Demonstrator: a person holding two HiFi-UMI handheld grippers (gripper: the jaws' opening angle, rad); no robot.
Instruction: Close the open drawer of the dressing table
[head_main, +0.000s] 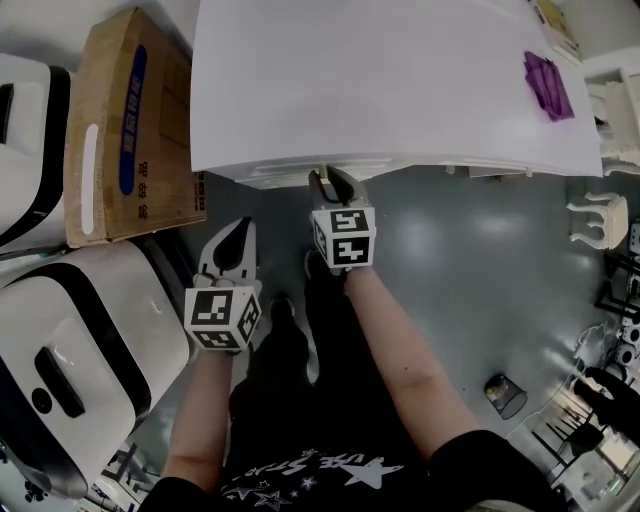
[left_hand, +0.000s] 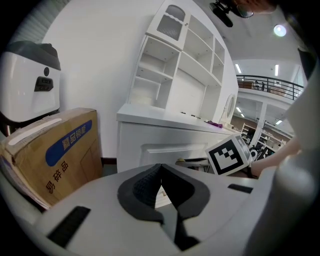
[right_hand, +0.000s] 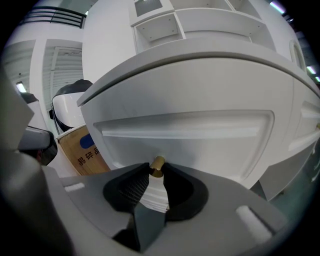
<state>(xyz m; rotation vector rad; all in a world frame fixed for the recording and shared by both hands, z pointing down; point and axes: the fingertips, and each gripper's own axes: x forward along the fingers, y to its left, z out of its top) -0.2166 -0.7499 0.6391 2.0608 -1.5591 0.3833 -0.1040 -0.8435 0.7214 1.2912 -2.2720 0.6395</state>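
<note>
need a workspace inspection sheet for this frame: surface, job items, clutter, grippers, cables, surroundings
Surface: white dressing table top, mostly bare; white shelf unit stands at its back.
Job's things: drawer front appears to jut slightly past the top's edge; brass knob on it.
Clutter: purple item near the top's far right corner.
Grippers: right gripper shut on the brass knob; left gripper shut, empty, short of the table.
Cables: nothing seen.
Surroundings: cardboard box and white machines to the left; grey floor; white stool to the right.
</note>
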